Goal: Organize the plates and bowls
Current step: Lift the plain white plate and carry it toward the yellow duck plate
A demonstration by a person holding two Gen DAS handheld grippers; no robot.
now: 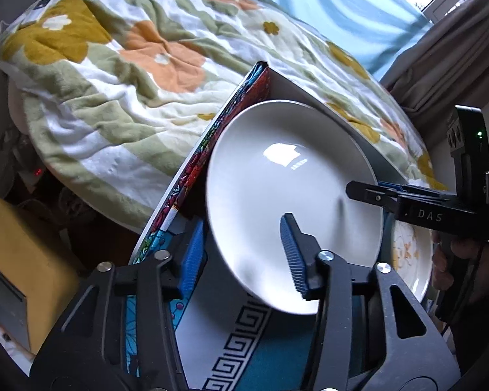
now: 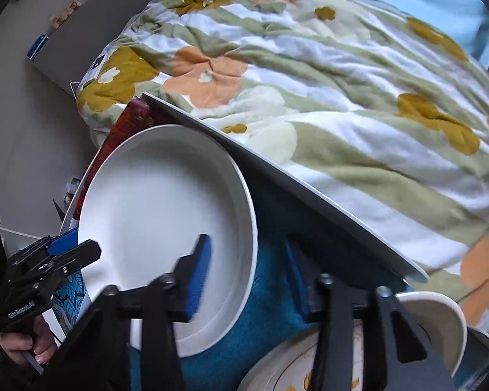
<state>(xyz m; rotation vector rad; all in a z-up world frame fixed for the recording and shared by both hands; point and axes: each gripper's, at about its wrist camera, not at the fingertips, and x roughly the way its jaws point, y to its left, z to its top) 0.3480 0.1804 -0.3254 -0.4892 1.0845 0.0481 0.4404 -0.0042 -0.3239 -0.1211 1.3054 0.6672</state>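
two black two-finger grippers with blue ribbed pads close in on one round white ceramic plate (image 1: pixel 290 195), which sits tilted inside a shallow open box with a teal towel-like lining (image 2: pixel 270 296) and colourful patterned walls. the left gripper (image 1: pixel 244 254) straddles the near rim of the white plate: one blue pad lies over the plate's inner face, the other sits outside the rim, against the patterned box wall. its jaws are fairly narrow, but whether the pads actually press the rim cannot be told. the right gripper (image 2: pixel 247 280) straddles the opposite rim of the same plate, one pad over the white inner surface, the other outside over the teal lining; its jaws are also narrow, and contact with the rim is not clear. a hand (image 2: pixel 26 345) grips the left gripper's handle beside the plate. just beyond the plate's right edge lie a cream plate with a yellow-orange flower pattern (image 1: pixel 407 254) and a white bowl (image 2: pixel 440 319). behind the box spreads a floral quilt in green, white, orange and mustard (image 1: pixel 130 75).
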